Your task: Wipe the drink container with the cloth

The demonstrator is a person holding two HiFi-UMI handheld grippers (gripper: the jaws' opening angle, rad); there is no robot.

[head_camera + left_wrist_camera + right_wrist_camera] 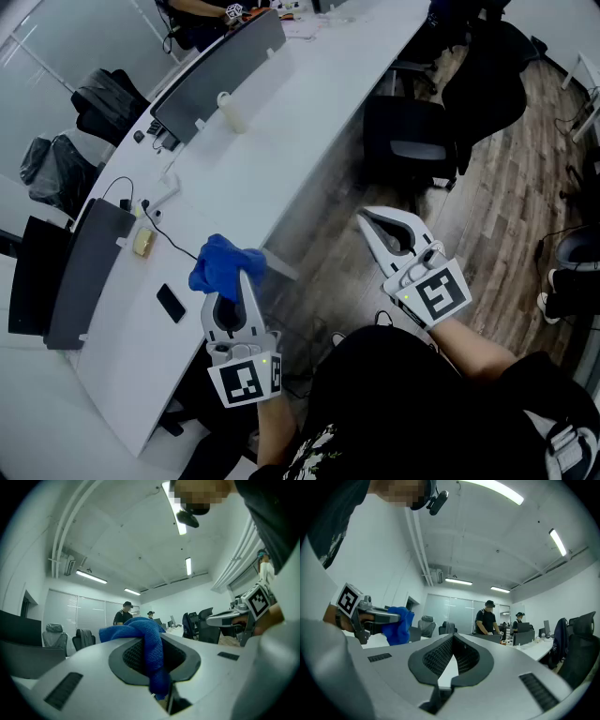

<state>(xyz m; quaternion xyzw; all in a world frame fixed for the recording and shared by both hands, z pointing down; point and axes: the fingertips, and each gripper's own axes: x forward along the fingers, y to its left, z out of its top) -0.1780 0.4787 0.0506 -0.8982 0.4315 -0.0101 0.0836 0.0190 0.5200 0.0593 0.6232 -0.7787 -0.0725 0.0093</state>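
Our left gripper [238, 284], at the lower left of the head view, has its jaws pinched on a crumpled blue cloth [223, 262]. In the left gripper view the cloth [143, 637] runs down between the jaws and bunches over their tips.

Our right gripper [373, 219], at centre right of the head view, is raised over the wood-patterned floor [487, 206]. In the right gripper view its jaws [452, 657] are pressed together with nothing between them.

The pale cream cylindrical drink container [231, 111] stands upright on the long curved white desk [309, 103] in the upper left of the head view, well apart from both grippers. A flat black phone [171, 302] lies on the desk just left of the left gripper.
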